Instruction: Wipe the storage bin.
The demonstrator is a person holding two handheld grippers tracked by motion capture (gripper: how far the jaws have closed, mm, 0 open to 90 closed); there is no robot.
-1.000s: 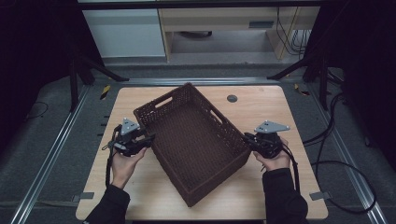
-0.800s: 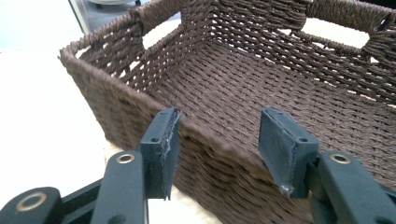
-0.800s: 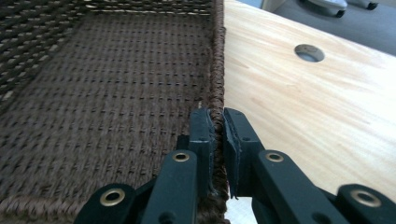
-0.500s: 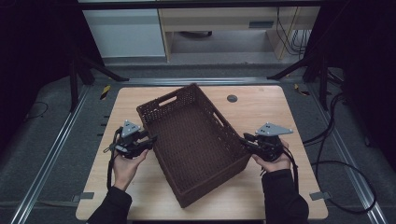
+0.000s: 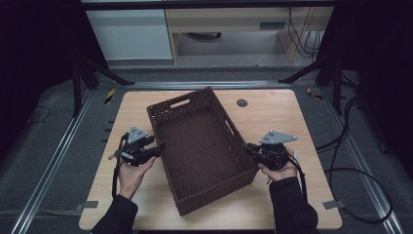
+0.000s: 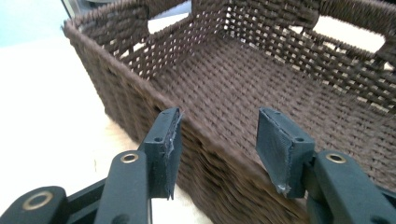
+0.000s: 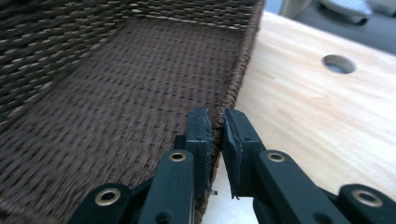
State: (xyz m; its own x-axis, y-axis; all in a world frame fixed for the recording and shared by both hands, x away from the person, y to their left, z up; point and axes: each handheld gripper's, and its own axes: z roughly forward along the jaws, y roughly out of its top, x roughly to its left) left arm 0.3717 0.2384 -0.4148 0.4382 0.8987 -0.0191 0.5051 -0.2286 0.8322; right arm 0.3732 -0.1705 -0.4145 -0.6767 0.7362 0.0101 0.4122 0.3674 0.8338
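An empty brown woven basket (image 5: 199,146) lies at an angle in the middle of the wooden table (image 5: 277,117). My left gripper (image 5: 159,146) is at its left long wall. In the left gripper view, that gripper (image 6: 219,144) is open, and the basket's (image 6: 233,84) rim runs through the gap between its pads (image 6: 168,149). My right gripper (image 5: 249,147) is at the right long wall. In the right gripper view, it (image 7: 215,135) is shut on the basket's (image 7: 116,84) rim, one jaw inside the wall and one outside.
A round hole (image 5: 242,102) in the tabletop lies beyond the basket's far right corner and shows as the hole (image 7: 338,64) in the right gripper view. Dark stand legs (image 5: 97,73) and cables (image 5: 350,141) surround the table on the floor.
The basket has turned slightly clockwise, its far end shifting right and its near end left. The right gripper has come a little toward the person with the rim. The left gripper has barely moved.
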